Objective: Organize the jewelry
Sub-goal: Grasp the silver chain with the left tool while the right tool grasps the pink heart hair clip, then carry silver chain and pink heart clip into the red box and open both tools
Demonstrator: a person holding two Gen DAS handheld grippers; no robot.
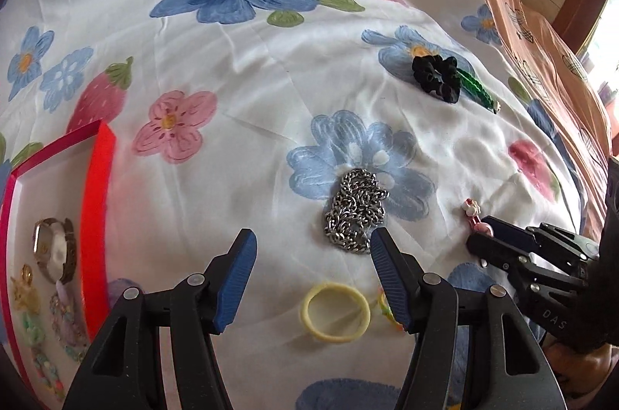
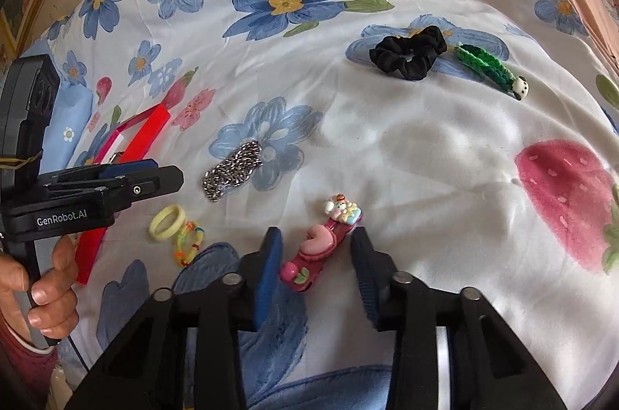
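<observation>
Pink clip [image 2: 323, 247] lies lengthwise between the spread right gripper [image 2: 315, 269]; left gripper [image 1: 313, 278], also spread, is farther.

Your tray [image 1: 98, 216] sat at the far left on the bedsheet [image 1: 251, 93], with a watch [image 1: 54, 247] inside it. Right of it lay the chain [image 1: 354, 210]; nearer you, the ring band [image 1: 334, 313]. The hair clip [image 2: 321, 247] lay between your right gripper's [image 2: 315, 255] fingers. Farther right lay the scrunchie [image 2: 408, 56], with the braided band [image 2: 489, 69] beside it.
</observation>
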